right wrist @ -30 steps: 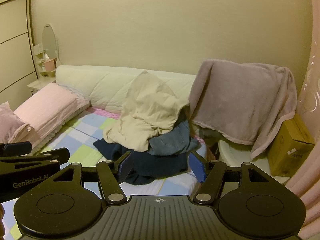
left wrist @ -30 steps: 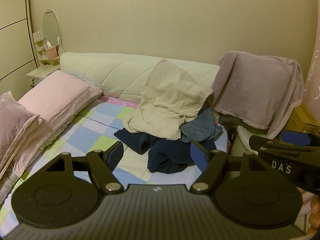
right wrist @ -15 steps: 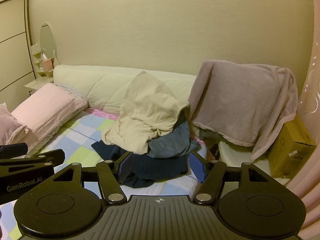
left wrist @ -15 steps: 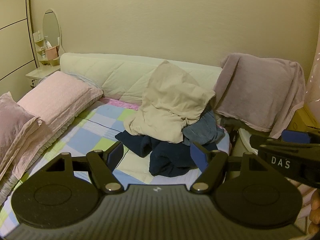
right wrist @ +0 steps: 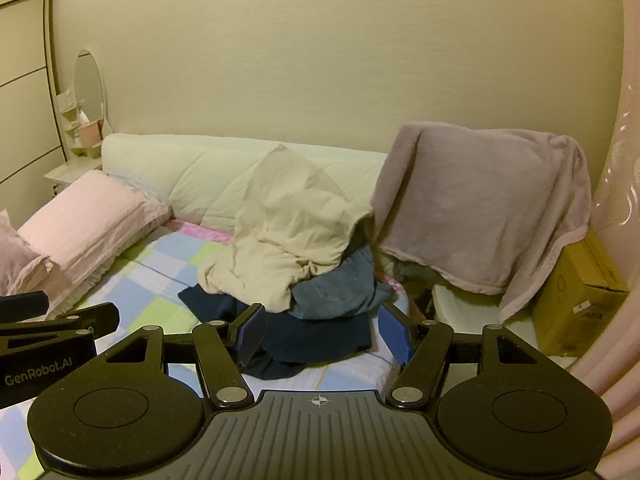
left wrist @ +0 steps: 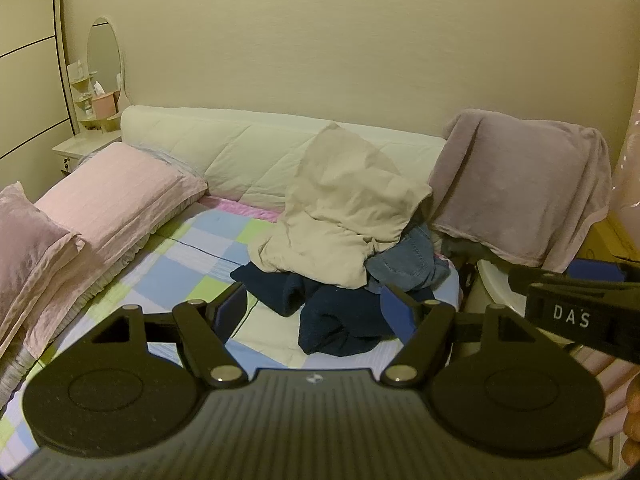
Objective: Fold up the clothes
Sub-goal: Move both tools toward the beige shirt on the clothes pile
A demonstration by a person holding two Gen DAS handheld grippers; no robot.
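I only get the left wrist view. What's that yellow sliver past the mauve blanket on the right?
Observer: A yellow cardboard box; the blanket hangs over its near corner.
Operator: Is the other gripper holding any clothes?
Observer: No. The right gripper is open with nothing between its pads. The clothes pile lies beyond it on the bed.

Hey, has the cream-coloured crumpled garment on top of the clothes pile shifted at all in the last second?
No. The cream-coloured crumpled garment lies the same against the white padded headboard; only the view drifted slightly.
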